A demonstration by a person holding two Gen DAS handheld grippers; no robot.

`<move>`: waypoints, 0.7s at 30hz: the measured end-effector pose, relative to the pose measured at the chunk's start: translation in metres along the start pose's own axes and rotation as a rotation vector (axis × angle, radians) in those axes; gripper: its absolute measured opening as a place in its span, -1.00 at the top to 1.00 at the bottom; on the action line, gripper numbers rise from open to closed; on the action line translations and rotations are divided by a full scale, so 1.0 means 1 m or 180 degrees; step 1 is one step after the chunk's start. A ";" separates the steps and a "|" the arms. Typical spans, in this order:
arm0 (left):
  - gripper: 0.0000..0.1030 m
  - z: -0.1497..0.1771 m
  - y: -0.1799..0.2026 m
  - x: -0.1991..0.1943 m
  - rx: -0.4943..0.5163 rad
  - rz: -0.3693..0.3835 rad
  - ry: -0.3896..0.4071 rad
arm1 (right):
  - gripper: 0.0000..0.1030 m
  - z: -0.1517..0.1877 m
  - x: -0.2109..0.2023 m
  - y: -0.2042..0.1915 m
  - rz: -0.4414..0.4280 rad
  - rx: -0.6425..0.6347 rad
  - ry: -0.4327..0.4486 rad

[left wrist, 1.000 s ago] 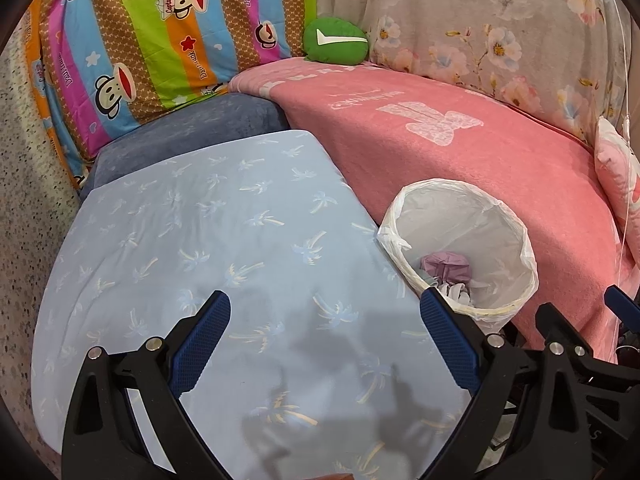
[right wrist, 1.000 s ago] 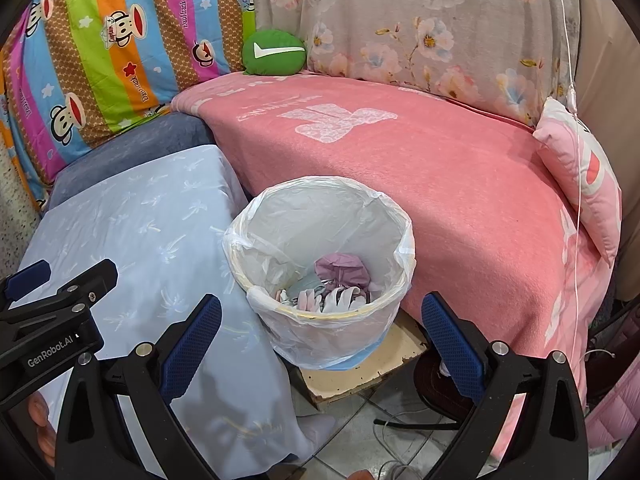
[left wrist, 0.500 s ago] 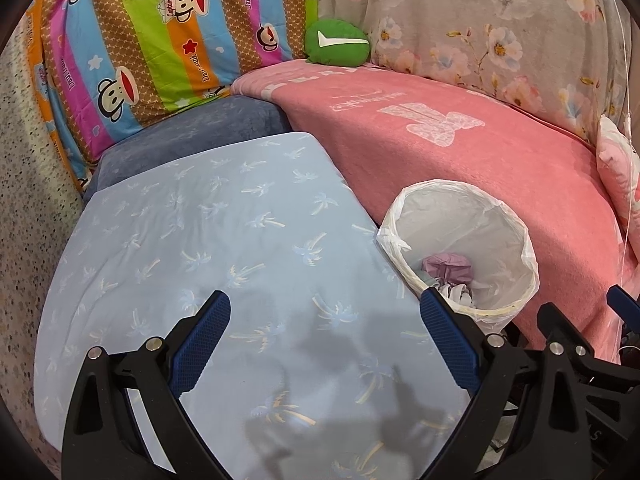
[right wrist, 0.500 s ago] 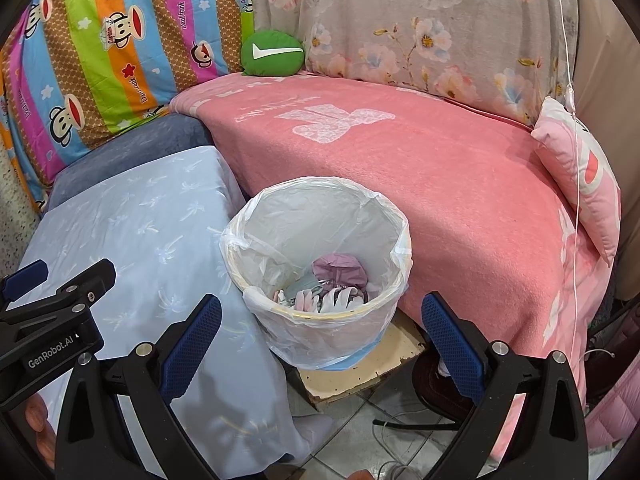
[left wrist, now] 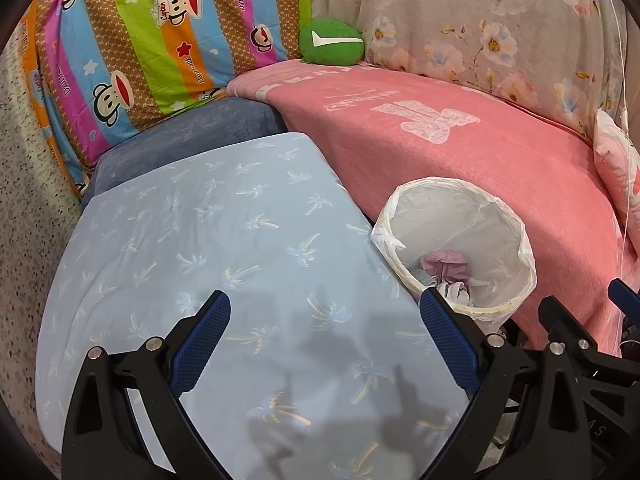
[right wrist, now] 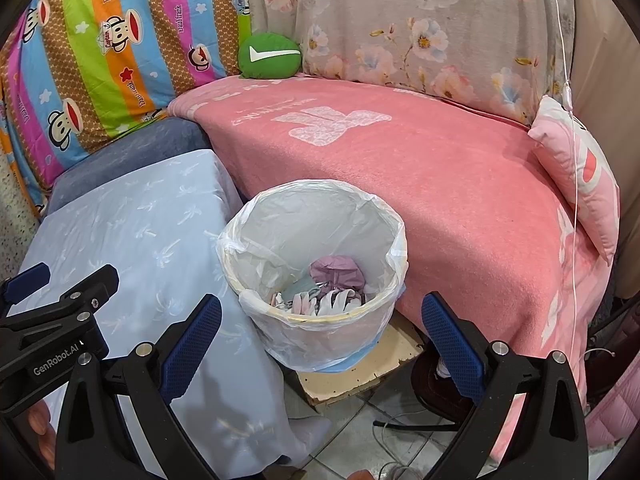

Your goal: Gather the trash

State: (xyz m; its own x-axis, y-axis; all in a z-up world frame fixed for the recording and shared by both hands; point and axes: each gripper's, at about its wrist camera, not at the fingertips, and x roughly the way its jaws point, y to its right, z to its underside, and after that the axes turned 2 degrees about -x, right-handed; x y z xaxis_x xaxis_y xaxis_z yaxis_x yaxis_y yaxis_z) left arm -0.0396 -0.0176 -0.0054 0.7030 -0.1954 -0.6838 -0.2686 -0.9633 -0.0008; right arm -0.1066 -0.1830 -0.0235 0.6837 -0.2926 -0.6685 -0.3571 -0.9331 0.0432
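Both grippers, left (left wrist: pixel 324 334) and right (right wrist: pixel 320 336), are hanging wide open and empty near the white-lined round bin (right wrist: pixel 256 236) holding crumpled trash (right wrist: pixel 338 274).

I'm in a lived-in home — a sitting or sleeping corner, by the soft furnishings. A pink blanket (right wrist: pixel 460 184) covers the wide seat on the right, with a pink pillow (right wrist: pixel 580 184) at its far right end. On the left lies a pale blue sheet with palm trees (left wrist: pixel 224 248) over a blue cushion (left wrist: pixel 192 136). Behind them hang a striped cartoon-monkey cloth (left wrist: pixel 132 40) and a grey floral cloth (right wrist: pixel 420 28), with a small green cushion (right wrist: pixel 269 56) between. Near me a lined wastebasket (right wrist: pixel 320 216) stands on a board (right wrist: pixel 360 372) over tiled floor (right wrist: pixel 360 440) — ordinary household clutter.
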 end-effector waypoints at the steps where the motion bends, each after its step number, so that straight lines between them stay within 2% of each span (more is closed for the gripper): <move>1: -0.78 0.000 0.000 0.000 0.0000 0.0001 -0.0003 | -0.90 0.000 -0.001 -0.001 0.0002 0.0003 0.0001; 21: -0.78 0.002 0.007 0.000 0.0027 0.0017 -0.0018 | -0.90 0.005 -0.002 0.002 0.0013 0.0030 0.0009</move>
State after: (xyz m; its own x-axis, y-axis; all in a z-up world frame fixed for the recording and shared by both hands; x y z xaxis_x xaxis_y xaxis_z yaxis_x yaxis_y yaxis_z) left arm -0.0429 -0.0243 -0.0071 0.6978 -0.1995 -0.6879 -0.2779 -0.9606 -0.0033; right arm -0.1118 -0.1829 -0.0254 0.6840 -0.2970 -0.6663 -0.3659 -0.9298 0.0388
